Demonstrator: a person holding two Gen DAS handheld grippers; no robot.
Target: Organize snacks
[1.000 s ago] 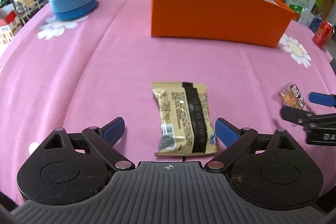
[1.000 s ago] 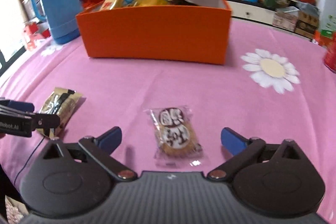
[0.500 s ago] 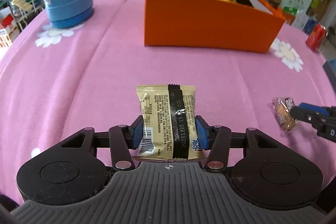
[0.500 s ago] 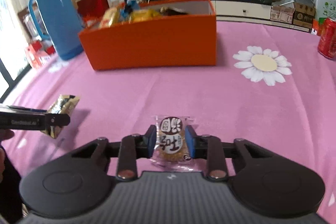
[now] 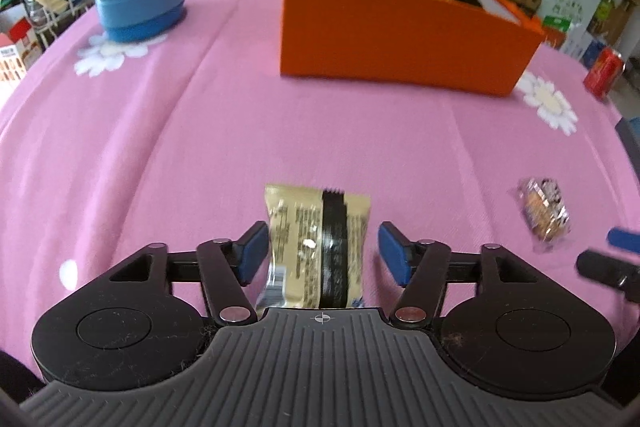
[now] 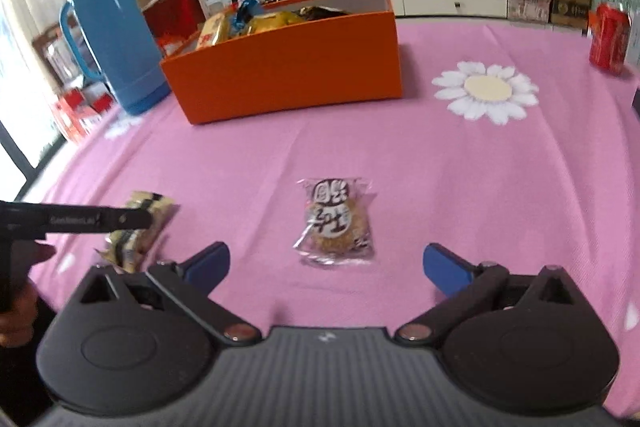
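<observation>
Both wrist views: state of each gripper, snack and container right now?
left hand-held gripper: open, fingers either side of the beige packet
right hand-held gripper: open, wide
beige packet: unclamped, gap on its right side
cookie packet: sealed, flat on the cloth
orange box: open-topped, snacks inside
blue thermos: upright
red can: upright

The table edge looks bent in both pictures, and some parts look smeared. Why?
Both views: fisheye lens bows the table. Left wrist view: packet print is motion-blurred, box softer. Right wrist view: cookie fairly sharp, can smeared at the rim.
</observation>
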